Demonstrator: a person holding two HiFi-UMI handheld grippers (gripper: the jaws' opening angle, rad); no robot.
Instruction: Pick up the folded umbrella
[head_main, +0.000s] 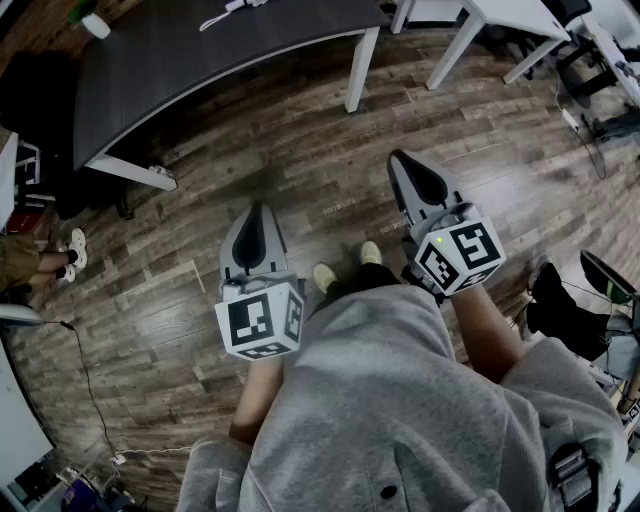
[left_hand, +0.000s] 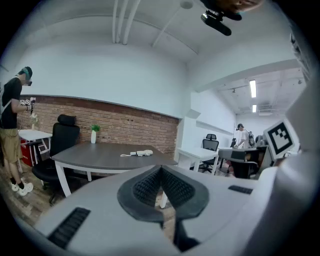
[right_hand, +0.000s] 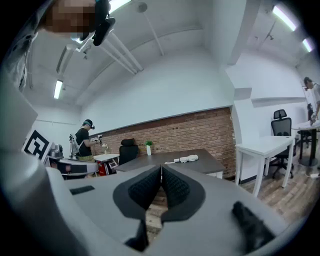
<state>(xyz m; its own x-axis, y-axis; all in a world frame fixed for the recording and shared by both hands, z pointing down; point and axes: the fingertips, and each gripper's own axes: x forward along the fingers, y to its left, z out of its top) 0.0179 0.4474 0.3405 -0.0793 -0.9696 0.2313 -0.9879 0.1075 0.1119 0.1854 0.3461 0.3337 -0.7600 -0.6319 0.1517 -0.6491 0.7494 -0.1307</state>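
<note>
Head view: marker-cubed L tool (head_main: 257, 210), R tool (head_main: 401, 160)

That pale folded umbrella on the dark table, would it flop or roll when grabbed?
The folded umbrella looks lumpy and soft, so probably squashy and unlikely to roll. Its loose cord trails alongside and would likely dangle.

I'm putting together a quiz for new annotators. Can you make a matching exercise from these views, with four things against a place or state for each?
1. folded umbrella
2. plant in white vase
3. black office chair
4. left tool

A. jaws shut, nothing held
B. standing upright at the far edge of the dark table
C. lying flat on the table top
D. on the floor at the table's end

Pairs: 1-C, 2-B, 3-D, 4-A
</note>
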